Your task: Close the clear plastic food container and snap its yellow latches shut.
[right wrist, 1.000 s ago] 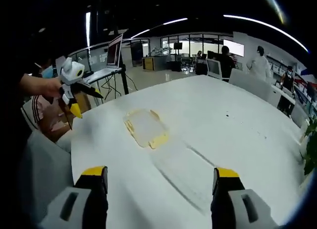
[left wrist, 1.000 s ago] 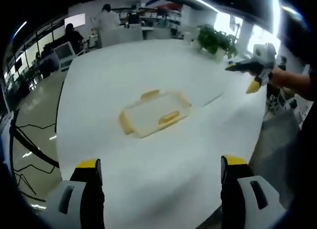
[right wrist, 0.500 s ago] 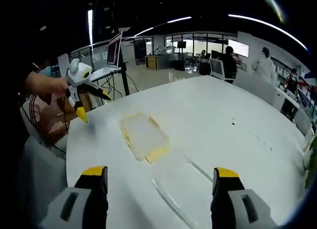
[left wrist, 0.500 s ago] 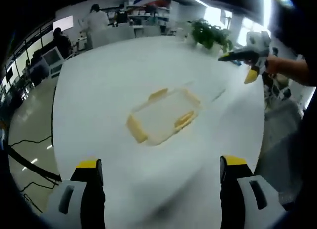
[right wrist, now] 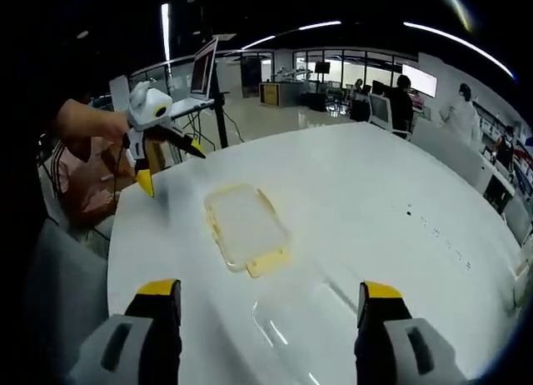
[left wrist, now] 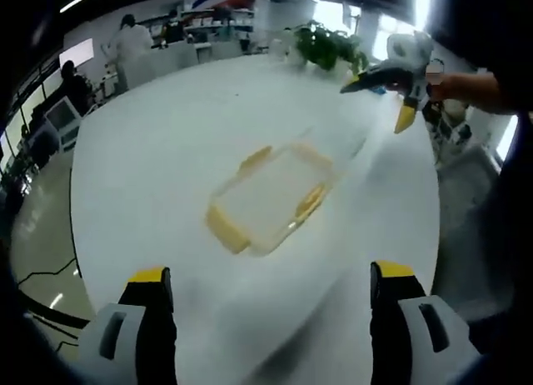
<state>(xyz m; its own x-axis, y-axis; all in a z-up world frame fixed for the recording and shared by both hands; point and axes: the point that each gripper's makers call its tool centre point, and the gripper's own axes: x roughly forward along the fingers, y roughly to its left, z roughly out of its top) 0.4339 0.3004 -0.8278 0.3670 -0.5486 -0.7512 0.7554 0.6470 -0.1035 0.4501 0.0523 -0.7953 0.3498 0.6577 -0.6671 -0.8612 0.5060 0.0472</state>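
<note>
While jaws gape, both tools [left wrist: 266, 293] [right wrist: 265, 306] hover above container [left wrist: 271, 197].

A clear plastic food container [left wrist: 268, 197] with yellow latches [left wrist: 226, 227] lies flat on the white bench [left wrist: 166, 152], its clear lid [right wrist: 312, 331] lying just beside it.

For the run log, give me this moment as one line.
phase: approach | container: on white table, untouched | clear lid: apart, beside it | left gripper: open | right gripper: open
</note>
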